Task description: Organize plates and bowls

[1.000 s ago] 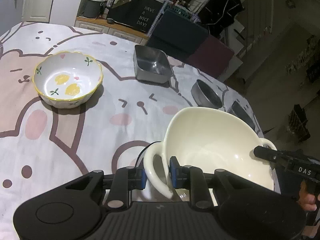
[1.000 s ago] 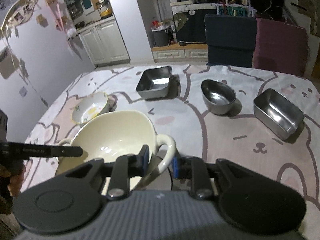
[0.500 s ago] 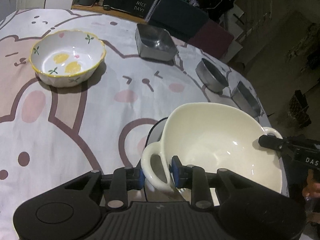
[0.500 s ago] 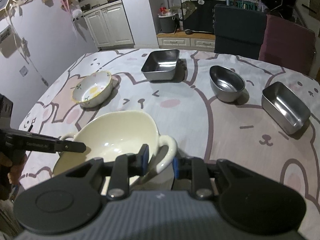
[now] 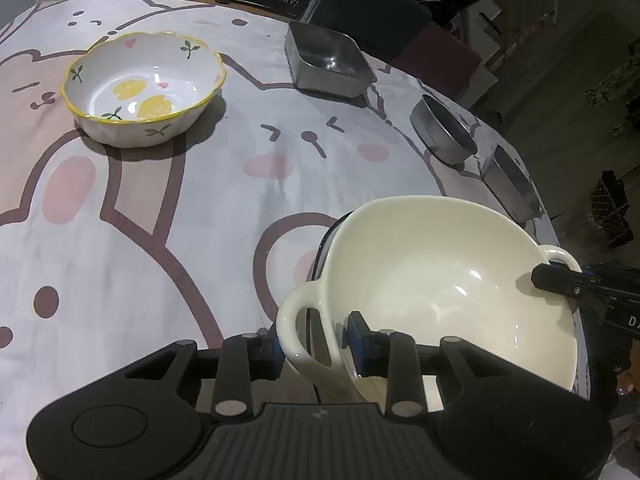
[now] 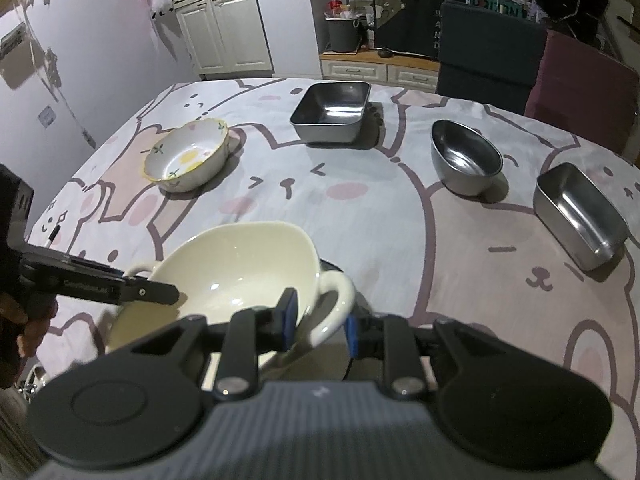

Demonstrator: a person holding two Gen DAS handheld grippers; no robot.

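A large cream bowl (image 5: 452, 280) with two loop handles is held off the table near its front edge. My left gripper (image 5: 314, 346) is shut on its near handle (image 5: 300, 332). My right gripper (image 6: 318, 326) is shut on the other handle (image 6: 336, 304); the cream bowl (image 6: 236, 264) also shows in the right wrist view. A dark-rimmed plate (image 5: 324, 240) peeks out under the bowl. A white bowl with lemon print (image 5: 142, 86) sits at the far left, and it shows in the right wrist view (image 6: 186, 158).
A square steel dish (image 6: 332, 110), an oval steel bowl (image 6: 466, 156) and a rectangular steel container (image 6: 580, 208) stand on the bear-print tablecloth (image 6: 380, 216). Chairs (image 6: 492, 52) stand behind the table's far edge.
Both grippers have lifted the cream bowl and both views have tilted down toward the table. The other dishes have not moved.
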